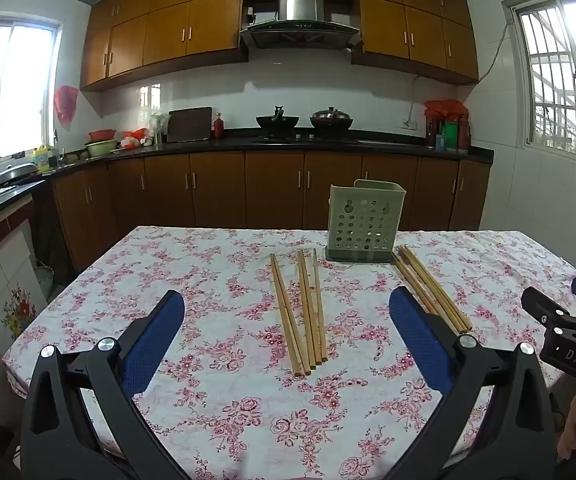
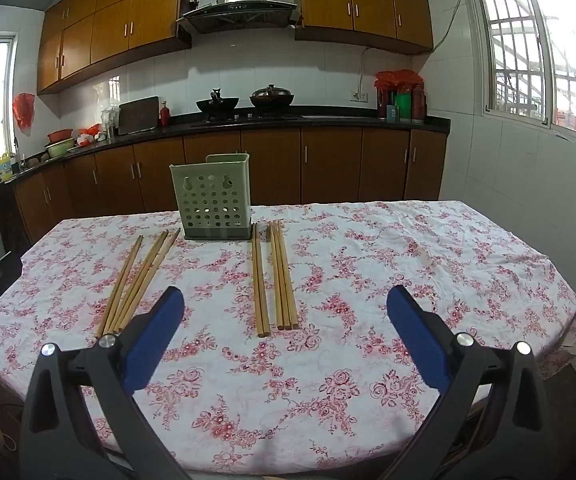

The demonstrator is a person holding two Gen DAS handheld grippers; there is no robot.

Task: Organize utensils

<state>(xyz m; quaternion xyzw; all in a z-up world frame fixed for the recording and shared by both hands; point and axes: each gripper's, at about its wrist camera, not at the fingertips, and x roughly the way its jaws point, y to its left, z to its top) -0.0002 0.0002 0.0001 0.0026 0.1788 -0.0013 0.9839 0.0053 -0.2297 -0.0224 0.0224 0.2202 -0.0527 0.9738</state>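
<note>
A pale green perforated utensil holder (image 1: 364, 222) (image 2: 212, 202) stands upright at the table's far side. Two groups of several wooden chopsticks lie flat in front of it: a left group (image 1: 304, 312) (image 2: 137, 280) and a right group (image 1: 432, 290) (image 2: 275, 276). My left gripper (image 1: 288, 320) is open and empty, hovering near the front edge with the left group between its fingers' lines. My right gripper (image 2: 285, 312) is open and empty, just behind the right group's near ends. It also shows at the right edge of the left wrist view (image 1: 568, 320).
The table carries a white cloth with pink flowers (image 1: 207, 280) (image 2: 408, 260). Behind it runs a black kitchen counter (image 1: 328, 142) with woks, bottles and bowls over brown cabinets. A white tiled wall (image 2: 508, 180) stands to the right.
</note>
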